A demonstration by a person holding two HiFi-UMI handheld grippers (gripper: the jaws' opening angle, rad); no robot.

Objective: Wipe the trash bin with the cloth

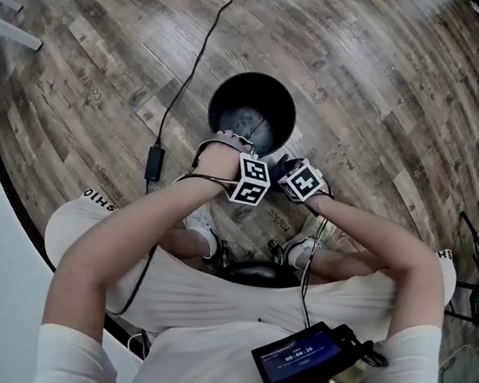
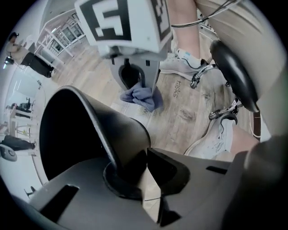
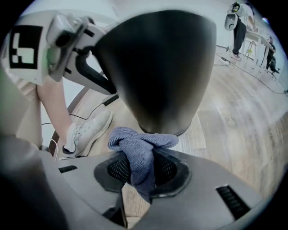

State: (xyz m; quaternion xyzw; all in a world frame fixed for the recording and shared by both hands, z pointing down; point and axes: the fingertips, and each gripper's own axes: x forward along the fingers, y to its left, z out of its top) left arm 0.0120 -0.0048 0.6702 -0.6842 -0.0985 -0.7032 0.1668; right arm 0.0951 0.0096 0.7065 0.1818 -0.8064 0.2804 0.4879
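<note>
Right gripper view gives me the relation I care about. The right gripper [image 3: 141,168] has its jaws closed on a bunched blue cloth [image 3: 140,150], and the trash bin [image 3: 157,67] stands directly ahead of it, its dark outer wall filling the view. The cloth's free folds sit low against the bin, near its base where it meets the wooden floor [image 3: 234,117]. I cannot tell whether fabric and wall are touching or just apart.

The left gripper [image 2: 130,175] is shut on the bin's rim, pinching the thin edge from above on the side nearest me. That hand steadies the bin, so the wiping falls to the right hand.

The bin looks upright with its mouth facing up, so its long axis runs floor to rim. From where the cloth hangs, I judge the next stroke runs upward along the wall toward the rim, or sideways around it.
</note>
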